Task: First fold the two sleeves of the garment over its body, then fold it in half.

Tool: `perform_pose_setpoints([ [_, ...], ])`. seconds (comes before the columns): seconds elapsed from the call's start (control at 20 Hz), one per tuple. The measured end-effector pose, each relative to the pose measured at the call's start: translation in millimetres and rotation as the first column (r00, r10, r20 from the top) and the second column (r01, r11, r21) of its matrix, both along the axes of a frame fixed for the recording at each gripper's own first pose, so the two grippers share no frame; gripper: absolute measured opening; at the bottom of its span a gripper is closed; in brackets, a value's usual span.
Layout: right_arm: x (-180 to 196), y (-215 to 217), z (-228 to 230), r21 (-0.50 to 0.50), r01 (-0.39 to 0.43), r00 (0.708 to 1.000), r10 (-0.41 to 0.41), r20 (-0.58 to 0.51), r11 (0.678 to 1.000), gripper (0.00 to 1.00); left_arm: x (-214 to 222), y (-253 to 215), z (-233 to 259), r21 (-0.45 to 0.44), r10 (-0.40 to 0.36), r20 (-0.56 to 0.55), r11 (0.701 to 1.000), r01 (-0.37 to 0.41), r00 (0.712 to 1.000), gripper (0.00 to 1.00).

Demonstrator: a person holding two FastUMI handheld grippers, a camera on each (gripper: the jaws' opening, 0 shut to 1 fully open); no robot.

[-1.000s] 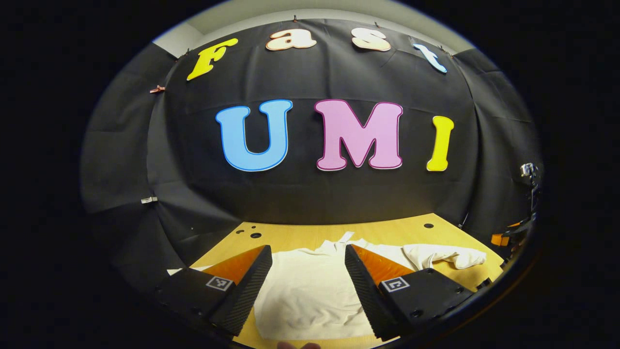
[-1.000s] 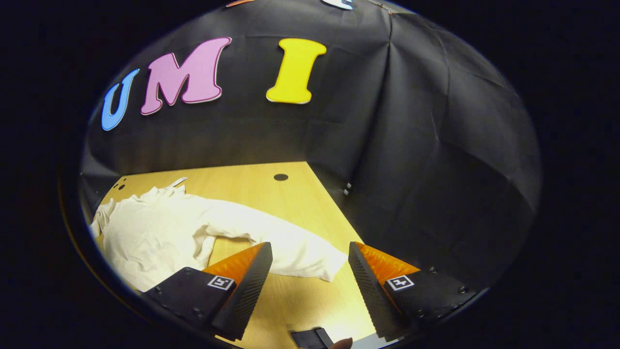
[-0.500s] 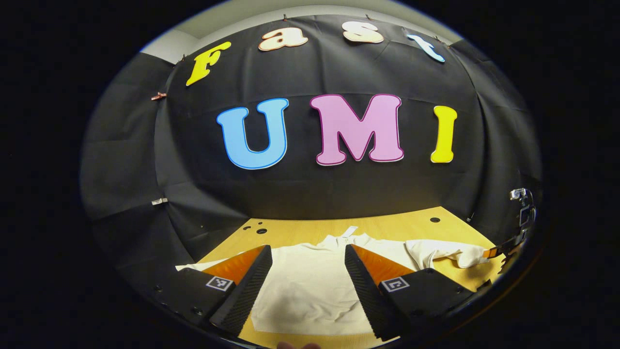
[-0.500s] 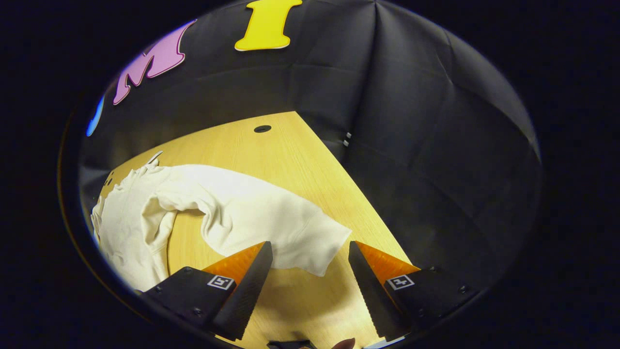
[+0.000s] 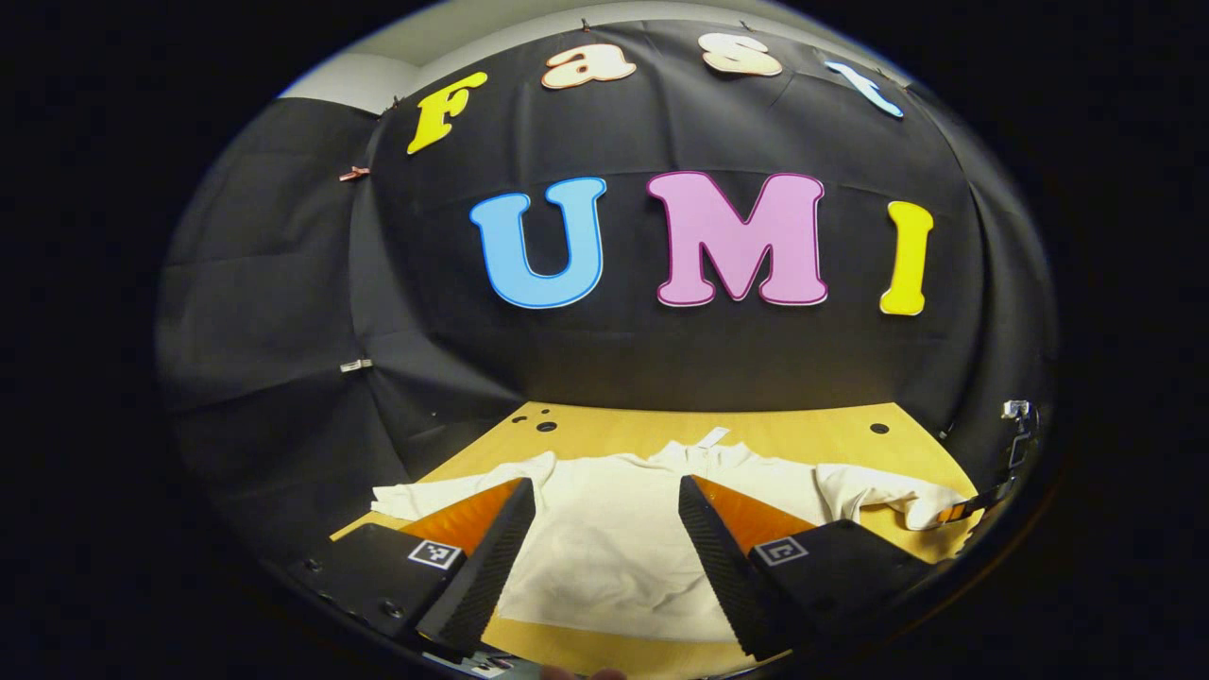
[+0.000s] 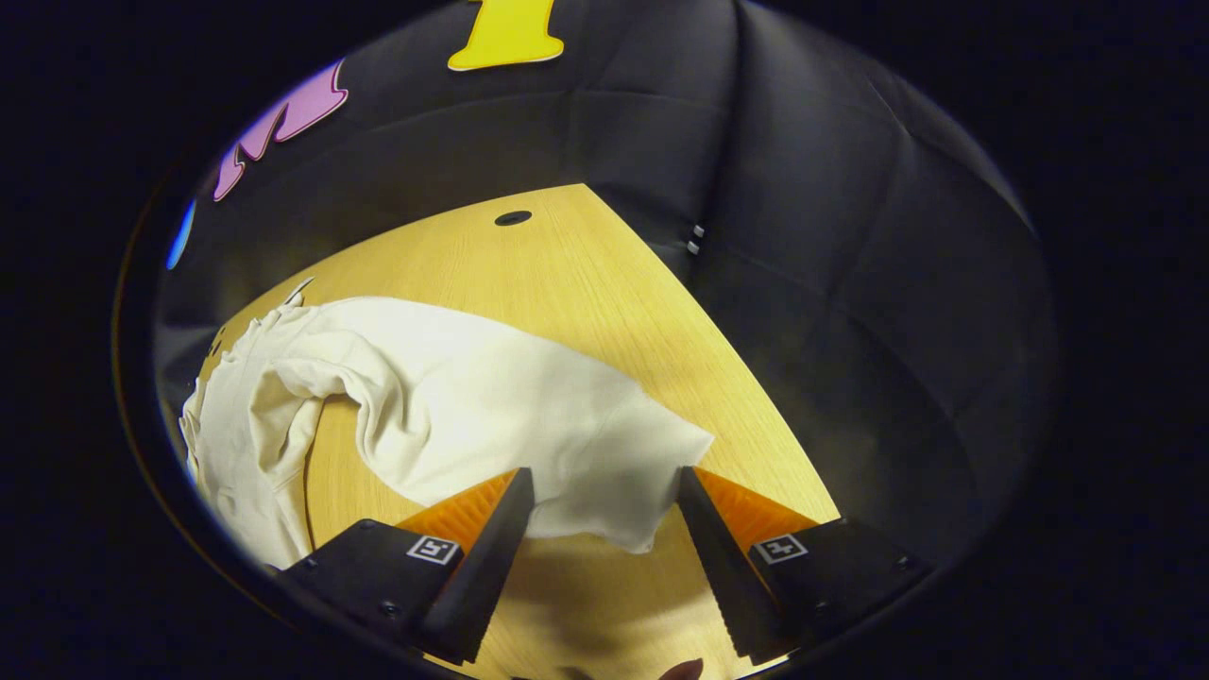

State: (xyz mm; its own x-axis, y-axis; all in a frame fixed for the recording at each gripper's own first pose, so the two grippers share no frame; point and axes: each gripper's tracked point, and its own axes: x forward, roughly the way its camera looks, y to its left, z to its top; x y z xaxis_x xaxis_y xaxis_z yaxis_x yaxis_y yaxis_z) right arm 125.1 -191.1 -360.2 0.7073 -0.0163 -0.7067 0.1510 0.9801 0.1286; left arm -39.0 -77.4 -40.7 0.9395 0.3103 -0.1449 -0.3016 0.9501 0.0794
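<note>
A cream-white garment [image 5: 614,529] lies flat on the wooden table [image 5: 784,434], collar toward the back wall. In the left gripper view my left gripper [image 5: 604,557] hangs open above the garment's body, with nothing between its fingers. One sleeve [image 5: 444,493] stretches out to the left and the other sleeve [image 5: 883,491] to the right. In the right gripper view my right gripper [image 6: 600,557] stands open over the cuff end of a sleeve [image 6: 567,444], which lies between the two fingers, apart from them. The other gripper [image 5: 982,501] shows at the far right of the left gripper view.
Dark round holes [image 5: 878,428] [image 6: 513,218] mark the tabletop near its back edge. The table's right edge [image 6: 756,397] runs close beside the sleeve, with black cloth beyond. Bare wood [image 6: 567,274] lies behind the sleeve.
My right gripper has come down and forward, so the sleeve's cuff now lies between its open fingers. The left gripper view has shifted left, bringing the left sleeve into sight.
</note>
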Motion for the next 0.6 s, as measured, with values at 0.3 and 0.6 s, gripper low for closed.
perform_pose_setpoints([
  [0.3,7,-1,0,0.081,-0.005,1.000,0.005,0.009,0.997,0.21,-10,5,-4,0.016,-0.005,-0.015,1.000,0.005,1.000,0.96],
  [0.6,-6,-11,51,0.048,0.048,0.990,-0.054,0.133,0.998,0.16,17,31,-2,-0.011,-0.095,0.014,0.995,0.095,0.995,0.96],
])
